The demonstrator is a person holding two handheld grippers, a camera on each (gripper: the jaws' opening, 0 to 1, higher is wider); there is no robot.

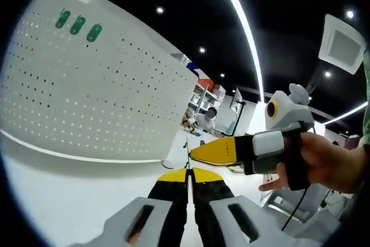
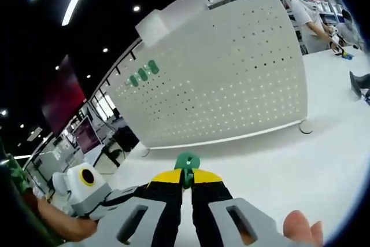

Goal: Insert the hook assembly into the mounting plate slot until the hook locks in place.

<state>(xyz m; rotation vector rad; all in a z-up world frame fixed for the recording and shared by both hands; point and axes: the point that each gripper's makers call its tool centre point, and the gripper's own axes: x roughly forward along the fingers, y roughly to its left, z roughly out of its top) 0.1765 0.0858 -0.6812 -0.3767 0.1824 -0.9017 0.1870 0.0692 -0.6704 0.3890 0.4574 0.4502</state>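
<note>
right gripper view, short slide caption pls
Right hand-held gripper shut on a green hook, facing the white pegboard with three green hooks mounted.

No legible text, label, brand, number or sign appears in either view. The white perforated mounting plate (image 1: 98,91) carries only rows of holes and three green hooks (image 1: 77,25), all unmarked. Items on the background shelving (image 1: 203,99) are too small and blurred to read.
</note>
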